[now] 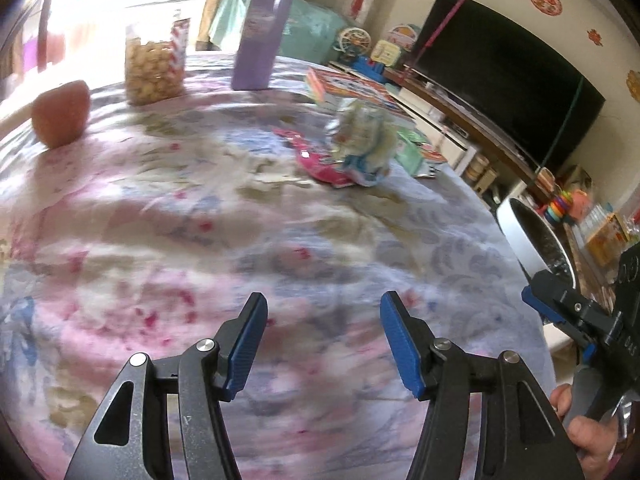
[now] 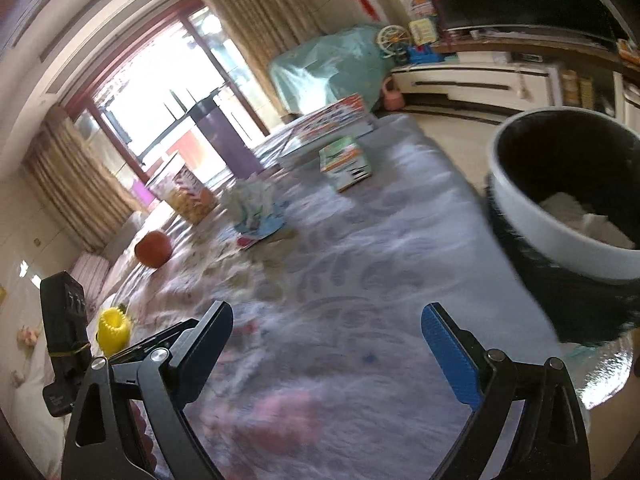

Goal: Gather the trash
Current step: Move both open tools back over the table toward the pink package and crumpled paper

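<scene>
Since the crumpled white-and-blue wad of wrapper paper (image 1: 362, 142) sits loosely bunched near the middle of the flower-print pink and lilac tablecloth (image 1: 200, 240), we judge it light, soft and springy, likely to squash rather than slip. It rests on a flat glossy pink plastic wrapper (image 1: 320, 164), touching it, and that sheet looks thin, slick and hard to lift off cloth. We would take the wad across its bulging middle, where folds give the pads something to bite, and pinch the pink sheet by a raised edge or drag it along with the wad.

Our left gripper (image 1: 324, 344) hangs over bare cloth, well short of the trash, its blue pads standing apart with nothing between them. Our right gripper (image 2: 326, 354) is likewise spread wide and empty, above the near part of the table.

Off the table's right edge stands the round white-rimmed bin with a dark liner (image 2: 560, 216), pale paper already lying inside; it is near enough to the right gripper to serve as the drop point.

Farther out are things we should leave alone: a reddish-orange apple (image 1: 60, 114), a clear jar of pale round snacks (image 1: 154, 66), a tall lilac tumbler (image 1: 262, 36) and a small green-and-white carton (image 2: 346, 162). Both views are blurred, so finer detail of the wad escapes us.
</scene>
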A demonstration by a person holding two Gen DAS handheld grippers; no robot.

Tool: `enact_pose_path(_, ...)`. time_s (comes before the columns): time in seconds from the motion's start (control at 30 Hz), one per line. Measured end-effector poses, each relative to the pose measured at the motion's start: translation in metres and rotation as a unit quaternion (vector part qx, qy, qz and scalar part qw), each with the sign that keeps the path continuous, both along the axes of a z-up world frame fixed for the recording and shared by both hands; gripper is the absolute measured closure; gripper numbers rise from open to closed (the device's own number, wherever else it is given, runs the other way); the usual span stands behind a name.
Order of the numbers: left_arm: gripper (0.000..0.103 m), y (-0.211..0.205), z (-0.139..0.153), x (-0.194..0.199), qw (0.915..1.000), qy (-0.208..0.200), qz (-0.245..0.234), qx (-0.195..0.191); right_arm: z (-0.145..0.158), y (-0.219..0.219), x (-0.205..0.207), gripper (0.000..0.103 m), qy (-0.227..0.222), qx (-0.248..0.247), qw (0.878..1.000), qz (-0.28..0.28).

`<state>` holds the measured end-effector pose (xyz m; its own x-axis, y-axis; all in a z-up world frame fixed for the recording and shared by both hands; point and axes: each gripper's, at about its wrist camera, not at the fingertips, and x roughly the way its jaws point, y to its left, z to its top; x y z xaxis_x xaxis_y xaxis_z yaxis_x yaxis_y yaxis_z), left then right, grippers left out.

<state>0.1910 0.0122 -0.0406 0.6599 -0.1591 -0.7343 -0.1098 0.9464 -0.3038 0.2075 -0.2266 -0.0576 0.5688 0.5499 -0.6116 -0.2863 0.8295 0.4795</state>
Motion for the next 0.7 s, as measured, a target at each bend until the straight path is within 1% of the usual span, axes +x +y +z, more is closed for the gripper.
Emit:
enact_pose_path(0.07, 0.044, 0.008, 0.000, -0.003, 1.0000, 0.001, 0.007, 0.000, -0.001, 0.008, 0.003, 0.007, -0.001, 0.002, 1.000, 0.010)
enact_pose_path(0.23, 0.044, 0.024, -0.001, -0.003, 0.9997, 0.002, 0.025, 0.004, 0.003, 0.034, 0.015, 0.007, -0.012, -0.017, 1.000, 0.020)
enact_pose_path(0.53, 0.044, 0.039, -0.007, 0.010, 0.9993, 0.008, 0.037, -0.002, 0.009, 0.067, 0.052, 0.008, -0.023, -0.012, 0.999, 0.037)
enact_pose_path(0.7, 0.044, 0.043, -0.012, 0.021, 0.9992, 0.013, 0.037, -0.004, 0.005, 0.087, 0.079, 0.009, -0.015, 0.002, 0.999, 0.049)
